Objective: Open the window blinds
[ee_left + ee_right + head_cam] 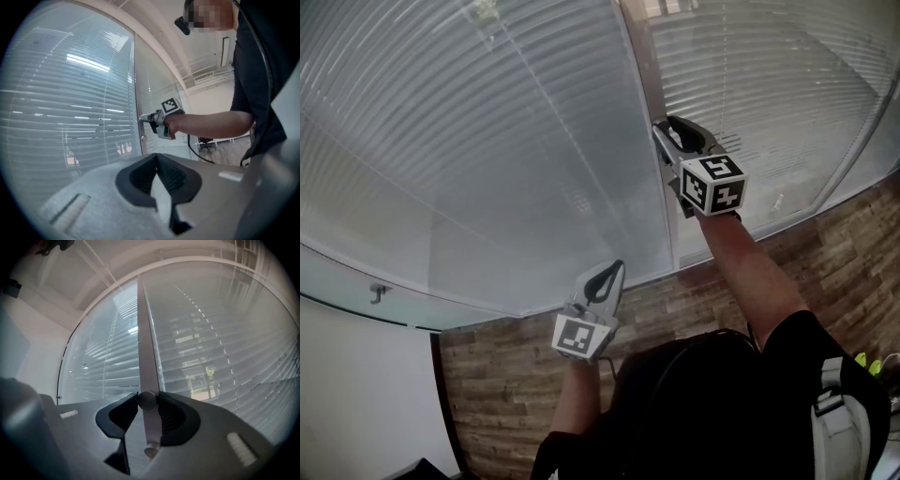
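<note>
1. The window blinds (487,141) hang behind glass panes and fill the upper half of the head view, from 9 o'clock round to 3 o'clock. Their slats run level.
2. In the right gripper view, daylight and some greenery show between the slats of the pane at 3 o'clock. The pane at 9 o'clock looks more closed.
3. A grey frame post (144,333) stands upright between the two panes.
4. A round knob (147,401) sits on that post, and a second knob (151,451) sits just below it, at 6 o'clock.
5. The right gripper (670,131) is at 1 o'clock in the head view and reaches level to the post. Its jaws are about half open and clamp the upper knob, one dark pad pressed on each side.
6. The left gripper (158,161) is at 6 o'clock in the head view, well short of the glass. Its jaws are closed tip to tip and grip nothing.
7. A wood-pattern floor (516,375) lies below the panes.
</note>
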### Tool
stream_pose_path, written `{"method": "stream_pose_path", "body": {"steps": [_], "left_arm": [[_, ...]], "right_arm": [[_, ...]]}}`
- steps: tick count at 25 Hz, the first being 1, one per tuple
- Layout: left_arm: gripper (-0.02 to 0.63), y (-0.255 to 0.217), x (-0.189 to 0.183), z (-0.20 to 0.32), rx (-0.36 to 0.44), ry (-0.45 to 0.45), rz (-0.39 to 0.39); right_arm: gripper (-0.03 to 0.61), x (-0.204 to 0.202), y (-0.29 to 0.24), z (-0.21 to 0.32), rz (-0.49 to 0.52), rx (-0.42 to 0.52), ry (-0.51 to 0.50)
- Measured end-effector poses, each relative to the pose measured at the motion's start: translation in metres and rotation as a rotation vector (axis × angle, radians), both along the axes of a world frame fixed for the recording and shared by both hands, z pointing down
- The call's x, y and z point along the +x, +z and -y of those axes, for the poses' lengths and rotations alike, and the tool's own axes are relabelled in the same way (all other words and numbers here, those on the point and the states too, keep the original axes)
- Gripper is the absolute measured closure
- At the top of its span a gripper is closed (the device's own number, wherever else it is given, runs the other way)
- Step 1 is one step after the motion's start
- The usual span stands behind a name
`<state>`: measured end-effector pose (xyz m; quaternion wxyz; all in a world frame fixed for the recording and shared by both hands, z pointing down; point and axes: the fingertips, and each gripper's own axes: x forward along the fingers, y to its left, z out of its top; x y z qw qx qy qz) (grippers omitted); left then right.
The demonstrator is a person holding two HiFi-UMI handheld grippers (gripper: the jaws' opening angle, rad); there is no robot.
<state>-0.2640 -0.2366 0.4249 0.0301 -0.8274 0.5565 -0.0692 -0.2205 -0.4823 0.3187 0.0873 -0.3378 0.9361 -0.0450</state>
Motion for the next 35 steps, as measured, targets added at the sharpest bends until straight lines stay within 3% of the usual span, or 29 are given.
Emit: {"method": "stream_pose_path", "body": {"steps": [10, 20, 22, 27, 35], "left_arm": [[0.609, -0.003, -0.003, -0.002, -0.004, -0.008, 0.020], [0.609, -0.003, 0.001, 0.000, -0.002, 0.003, 0.022], [0.609, -0.002, 0.002, 0.001, -0.003, 0.007, 0.019], [0.609, 0.002, 0.006, 0.004, 0.004, 0.023, 0.015], [0.609, 0.000, 0.016, 0.007, -0.001, 0.052, 0.003]], "right_arm": [[0.446, 0.001, 0.000, 0.001, 0.067, -0.048, 0.012], [0.432, -0.001, 0.000, 0.000, -0.028, 0.020, 0.004], [0.389, 0.001, 0.002, -0.001, -0.073, 0.059, -0.002], [0.367, 0.008, 0.005, -0.006, -0.284, 0.221, 0.009], [0.359, -0.004, 0.000, -0.022, -0.876, 0.650, 0.043]]}}
